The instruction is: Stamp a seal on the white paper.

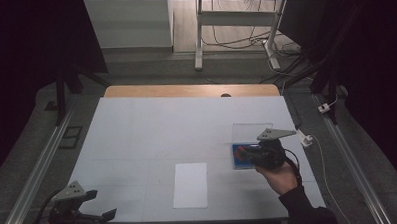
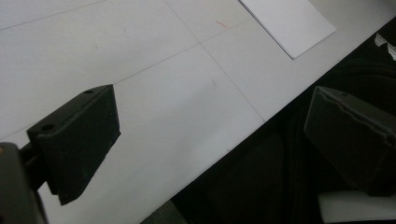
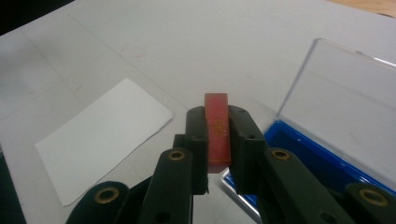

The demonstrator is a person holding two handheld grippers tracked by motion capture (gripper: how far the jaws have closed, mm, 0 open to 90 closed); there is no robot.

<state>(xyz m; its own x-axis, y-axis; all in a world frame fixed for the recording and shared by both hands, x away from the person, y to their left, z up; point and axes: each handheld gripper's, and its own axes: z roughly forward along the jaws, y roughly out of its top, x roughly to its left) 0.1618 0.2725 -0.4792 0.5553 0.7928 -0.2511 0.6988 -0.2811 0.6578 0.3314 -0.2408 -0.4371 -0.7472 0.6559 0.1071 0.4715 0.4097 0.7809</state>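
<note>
My right gripper (image 3: 217, 122) is shut on a small red block (image 3: 217, 126), held upright between its black jaws just above the table. In the high view the right gripper (image 1: 244, 153) hovers at the left edge of an open blue case (image 1: 240, 160) with a clear lid (image 1: 252, 131) lying flat behind it. The blue case (image 3: 322, 163) and its clear lid (image 3: 345, 100) sit to the right of the jaws. A white sheet of paper (image 1: 190, 185) lies left of the case. My left gripper (image 1: 102, 215) rests open at the table's near left edge, nothing between its jaws.
The table is covered by a pale sheet (image 1: 152, 138), with a wooden strip (image 1: 185, 90) along its far edge. Metal rails (image 1: 33, 173) run along both sides. The near table edge (image 2: 224, 154) drops to darkness under the left gripper.
</note>
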